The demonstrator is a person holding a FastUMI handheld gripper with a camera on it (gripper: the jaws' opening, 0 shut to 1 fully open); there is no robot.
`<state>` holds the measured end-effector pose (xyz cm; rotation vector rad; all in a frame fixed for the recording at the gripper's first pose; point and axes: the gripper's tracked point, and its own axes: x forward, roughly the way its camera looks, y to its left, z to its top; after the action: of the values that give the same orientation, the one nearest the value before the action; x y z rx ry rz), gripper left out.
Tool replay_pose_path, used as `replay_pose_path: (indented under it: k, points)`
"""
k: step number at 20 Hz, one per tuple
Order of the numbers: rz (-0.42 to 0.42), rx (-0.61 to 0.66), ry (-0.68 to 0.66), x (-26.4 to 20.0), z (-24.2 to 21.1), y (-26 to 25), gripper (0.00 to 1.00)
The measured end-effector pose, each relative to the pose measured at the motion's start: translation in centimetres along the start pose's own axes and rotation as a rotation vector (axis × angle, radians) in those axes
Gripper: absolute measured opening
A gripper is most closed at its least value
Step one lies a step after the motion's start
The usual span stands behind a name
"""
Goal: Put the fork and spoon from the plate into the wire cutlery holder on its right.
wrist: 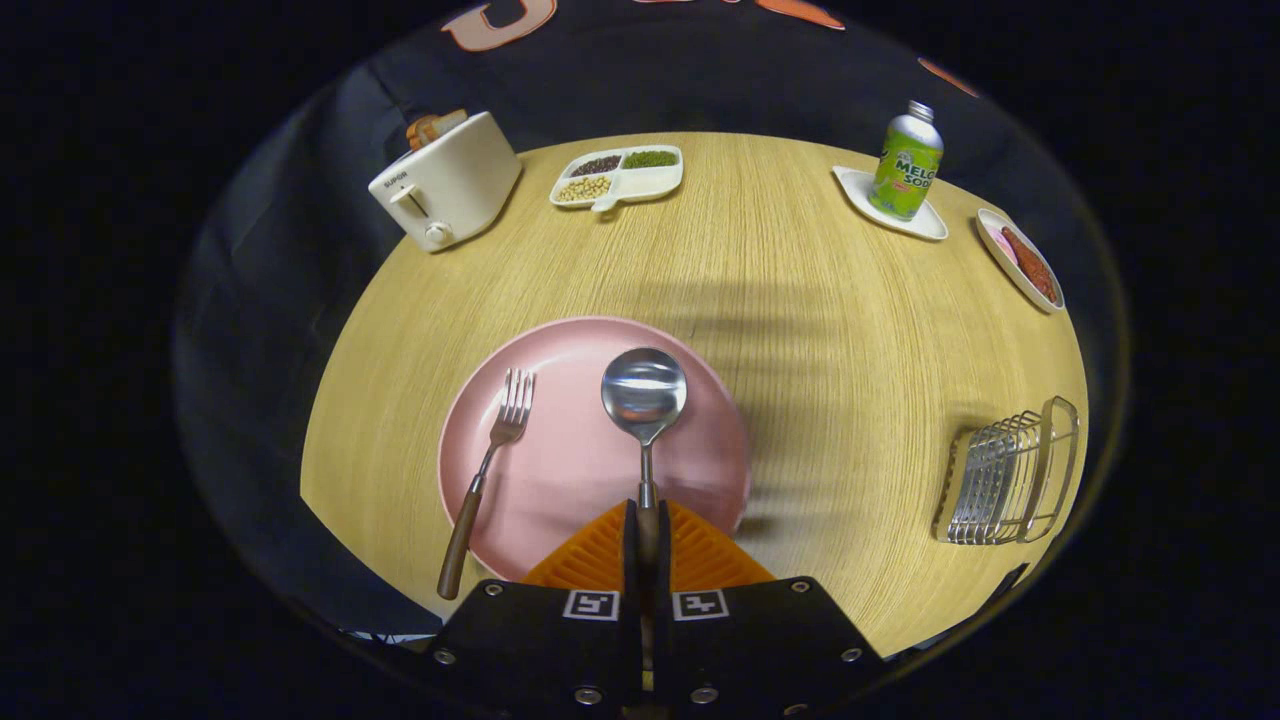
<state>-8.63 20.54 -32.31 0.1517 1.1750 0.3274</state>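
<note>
The orange ribbed fingers [600, 560] of the hand-held gripper [648, 545] were clamped on the brown wooden handle of a steel spoon [644, 395], whose bowl lay face up over the round pink plate [570, 470] on a pale wood-grain table [800, 300]. A wooden-handled steel fork [488, 470] rested on the plate left of the spoon, its handle overhanging the rim. Right of the plate, well apart, stood the wire cutlery holder [1005, 480], with nothing seen inside. Beyond the plate sat a cream toaster [447, 182] holding bread, a white divided tray [618, 176] of beans and grains, a green soda bottle [906, 165] on a white saucer [925, 225], and a small dish [1020, 262] of reddish food.
</note>
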Motion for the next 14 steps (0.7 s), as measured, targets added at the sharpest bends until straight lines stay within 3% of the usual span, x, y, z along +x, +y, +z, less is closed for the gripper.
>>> replay_pose_path:
  k: [6, 14]
  points:
    - [-0.026, 0.059, -0.132, -5.0, 3.2, -3.4, 0.05]
    - [-0.144, 0.161, -0.250, -11.1, 4.9, -12.3, 0.05]
